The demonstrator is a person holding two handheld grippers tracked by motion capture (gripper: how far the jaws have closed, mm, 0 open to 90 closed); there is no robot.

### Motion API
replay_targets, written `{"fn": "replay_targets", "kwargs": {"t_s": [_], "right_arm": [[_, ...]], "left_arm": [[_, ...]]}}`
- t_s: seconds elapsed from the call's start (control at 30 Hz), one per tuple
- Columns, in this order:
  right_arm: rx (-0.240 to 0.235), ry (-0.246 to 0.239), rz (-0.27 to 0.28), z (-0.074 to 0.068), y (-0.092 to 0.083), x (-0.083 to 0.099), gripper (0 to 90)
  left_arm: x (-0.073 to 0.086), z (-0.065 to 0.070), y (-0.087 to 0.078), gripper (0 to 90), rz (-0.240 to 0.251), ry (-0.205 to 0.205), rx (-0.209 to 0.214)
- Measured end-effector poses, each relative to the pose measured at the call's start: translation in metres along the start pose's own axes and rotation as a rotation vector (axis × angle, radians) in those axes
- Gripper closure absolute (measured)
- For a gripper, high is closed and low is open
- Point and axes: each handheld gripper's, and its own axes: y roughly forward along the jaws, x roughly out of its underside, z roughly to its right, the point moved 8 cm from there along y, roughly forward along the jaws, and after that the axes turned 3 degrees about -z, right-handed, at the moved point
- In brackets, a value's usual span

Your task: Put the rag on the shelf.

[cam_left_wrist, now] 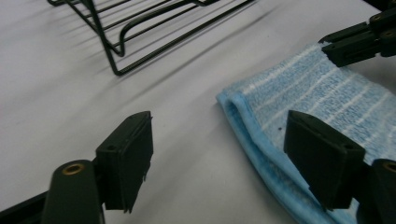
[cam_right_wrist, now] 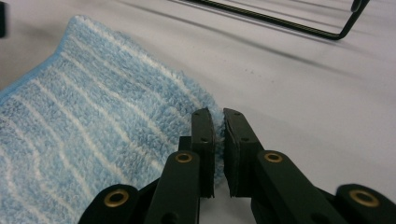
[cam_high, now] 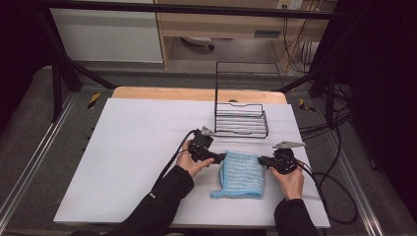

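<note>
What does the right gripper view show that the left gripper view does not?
Right gripper view alone: the right gripper with its jaws pinched on a corner of the folded light-blue striped terry towel. Left gripper view alone: the left gripper, jaws open astride the towel's near folded edge, not pressing it. Both: the towel, the black wire rack and the white table cover.

- One blue towel (cam_high: 241, 174) with white stripes, folded, near the front edge of the table (cam_high: 133, 162).
- One black wire rack (cam_high: 241, 119), close to the table's back edge.
- Two grippers: the left gripper (cam_high: 222, 157) at the towel's left edge and the right gripper (cam_high: 261, 160) at its right edge.
- Two hands, one on each gripper.
- One white sheet covering the table.
- One table.
</note>
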Motion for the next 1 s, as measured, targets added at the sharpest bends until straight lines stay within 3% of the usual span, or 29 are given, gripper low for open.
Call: {"fn": "replay_targets", "kwargs": {"t_s": [0.27,0.43,0.6,0.7,0.87,1.0], "right_arm": [[0.027,-0.019,0.011,0.008,0.000,-0.003,83.9],[0.033,-0.025,0.002,0.010,0.000,-0.002,83.5],[0.033,-0.025,0.000,0.011,0.002,-0.002,82.6],[0.029,-0.017,-0.004,0.011,0.003,-0.002,82.1],[0.009,0.007,0.004,0.013,0.003,-0.001,81.8],[0.007,0.012,0.000,0.012,0.003,0.000,81.8]], "left_arm": [[-0.006,0.001,0.029,46.8,-0.012,0.000,0.009],[-0.004,0.003,0.039,58.6,-0.020,-0.016,0.052],[-0.003,0.006,0.043,64.4,-0.034,-0.009,0.067],[-0.001,0.008,0.046,67.3,-0.047,-0.026,0.090],[-0.002,0.010,0.047,68.6,-0.060,-0.028,0.083],[-0.002,0.012,0.048,76.0,-0.066,-0.046,0.101]]}}
